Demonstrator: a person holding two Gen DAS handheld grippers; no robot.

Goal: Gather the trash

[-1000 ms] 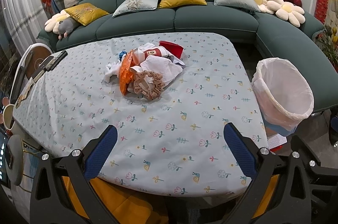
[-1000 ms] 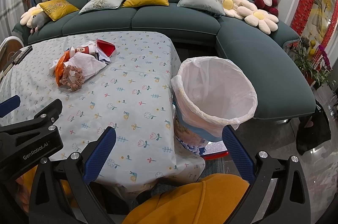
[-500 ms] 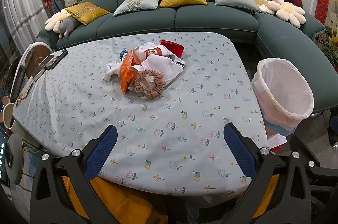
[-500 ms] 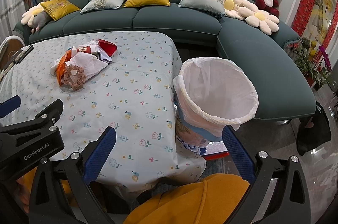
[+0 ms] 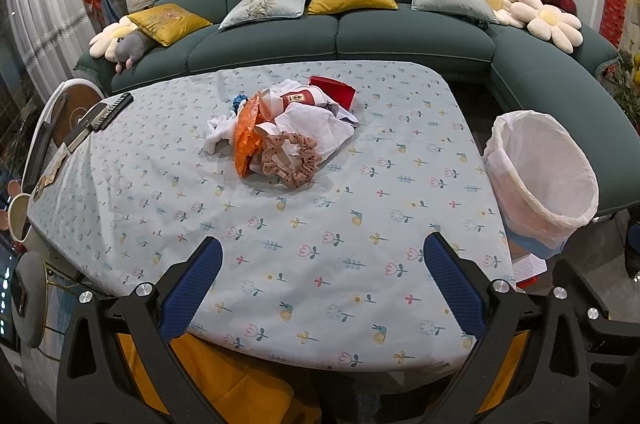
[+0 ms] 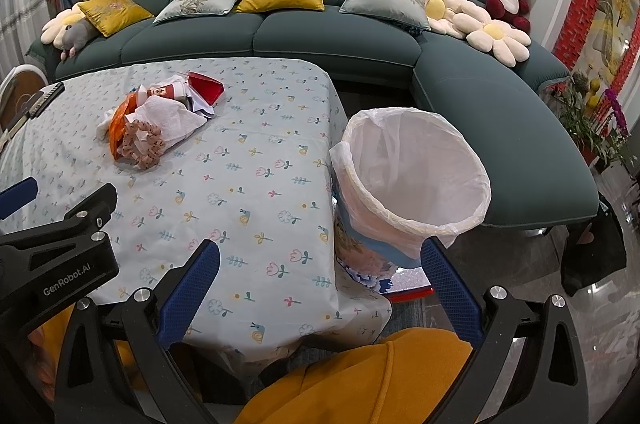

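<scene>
While both tools hang wide apart and hold nothing, the trash pile lies in the middle of the surface. It is straight ahead of the left tool, well apart from it. The right tool faces the lined bin beside the surface's edge, so I judge the left one nearer to the pile.

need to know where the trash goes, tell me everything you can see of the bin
The bin is a round, open-topped pail that widens upward, lined with a thin white translucent plastic bag folded over its rim. Below the bag, a blue patterned wall shows. It looks empty and tilts a little in both views, though the fisheye may add to that. It stands on the floor just off the table's right edge, with the tablecloth hanging beside it, in front of the sofa.
</scene>
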